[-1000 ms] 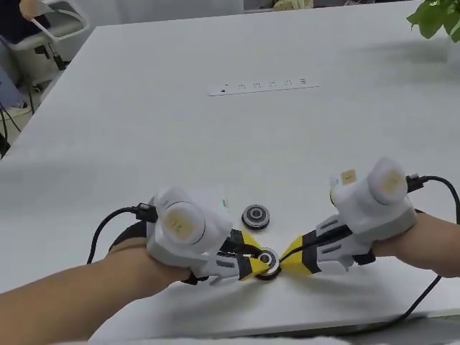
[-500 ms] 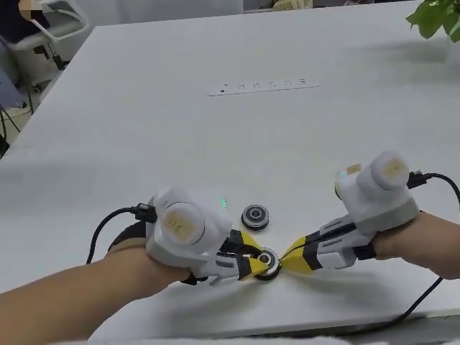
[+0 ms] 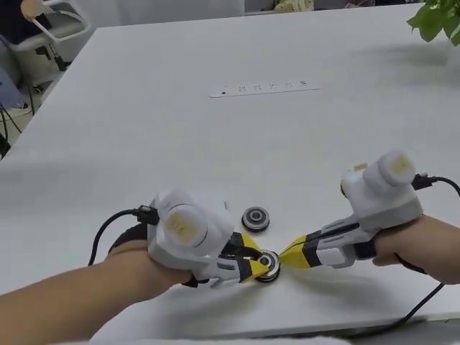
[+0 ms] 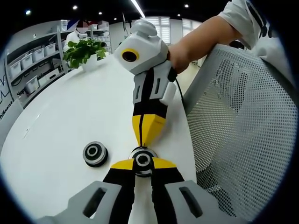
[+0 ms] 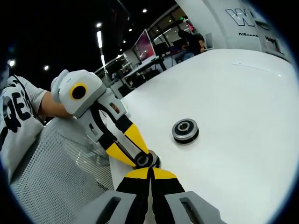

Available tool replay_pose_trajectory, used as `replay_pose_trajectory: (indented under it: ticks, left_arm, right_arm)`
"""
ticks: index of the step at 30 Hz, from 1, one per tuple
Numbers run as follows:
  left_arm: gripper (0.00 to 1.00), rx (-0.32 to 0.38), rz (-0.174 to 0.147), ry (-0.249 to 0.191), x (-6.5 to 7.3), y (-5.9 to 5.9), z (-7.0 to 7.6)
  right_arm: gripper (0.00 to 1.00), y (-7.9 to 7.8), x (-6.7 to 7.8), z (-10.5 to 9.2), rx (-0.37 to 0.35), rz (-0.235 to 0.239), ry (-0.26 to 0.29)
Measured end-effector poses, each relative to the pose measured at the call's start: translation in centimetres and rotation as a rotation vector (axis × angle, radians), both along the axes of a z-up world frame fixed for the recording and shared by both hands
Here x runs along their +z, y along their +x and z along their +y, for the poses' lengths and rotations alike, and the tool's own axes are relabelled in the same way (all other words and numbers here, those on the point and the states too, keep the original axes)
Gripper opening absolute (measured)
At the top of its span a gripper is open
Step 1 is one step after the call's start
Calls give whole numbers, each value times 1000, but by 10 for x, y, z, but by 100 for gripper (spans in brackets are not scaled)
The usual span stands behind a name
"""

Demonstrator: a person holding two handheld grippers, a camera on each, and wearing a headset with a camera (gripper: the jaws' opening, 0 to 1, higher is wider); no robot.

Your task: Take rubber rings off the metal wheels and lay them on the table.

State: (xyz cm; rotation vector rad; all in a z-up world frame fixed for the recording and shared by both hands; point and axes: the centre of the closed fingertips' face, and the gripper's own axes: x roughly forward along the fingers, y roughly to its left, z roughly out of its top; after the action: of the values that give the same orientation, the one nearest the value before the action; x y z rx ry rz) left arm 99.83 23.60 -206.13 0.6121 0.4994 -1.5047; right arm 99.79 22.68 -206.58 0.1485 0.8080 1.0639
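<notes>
Left gripper [image 4: 143,164] is clamped narrow across a metal wheel [image 3: 267,263], which sits low on the counter [image 3: 215,144] close to the near edge. Right gripper [image 5: 150,171] comes in from the opposite side with its jaws pressed together and the tip against the wheel's rim. Can't tell whether any of the rubber ring [image 4: 133,155] is caught between them. Main risk, as I see it: closed tips have nothing to bite with, so a pull would probably skate off the rubber and leave the ring on. If a lip is pinched, it looks like a thin bite, and stretched rubber could snap back or flick away once it clears the rim. Left hold is on a small round part, and a sideways pull from the right could spin or pop the wheel out of the jaws. The edge is just beside it in the left gripper view, with a mesh chair [image 4: 243,135] below, so anything that slips loose may roll off the counter. Second wheel [image 3: 255,217] lies flat nearby, behind the held one, and a sudden release could swing a gripper into it and knock it away. I'd pull away from the edge, toward the open middle of the counter.
</notes>
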Motion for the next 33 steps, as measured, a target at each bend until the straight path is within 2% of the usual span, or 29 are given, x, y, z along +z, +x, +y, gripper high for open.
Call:
replay_pose_trajectory:
  ticks: [17, 19, 20, 21, 22, 25, 33]
  left_arm:
    - [6, 15, 0, 12, 0, 1, 0]
    - [6, 16, 1, 12, 0, 1, 0]
    - [6, 16, 0, 11, 0, 1, 0]
    - [6, 16, -1, 11, 0, 1, -1]
    - [6, 16, -1, 12, 0, 1, -1]
    - [7, 19, 3, 9, 0, 1, -1]
    - [7, 19, 3, 7, 0, 1, -1]
  right_arm:
    - [0, -2, 8, 11, 4, 18, 42]
    - [0, -2, 11, 15, 15, 13, 62]
    - [0, -7, 20, 25, 47, 22, 126]
    - [0, -5, 18, 23, 32, 11, 94]
    - [0, -4, 13, 22, 71, -36, 40]
    - [0, -5, 14, 22, 52, -19, 57]
    - [0, 1, 11, 8, 18, -37, 46]
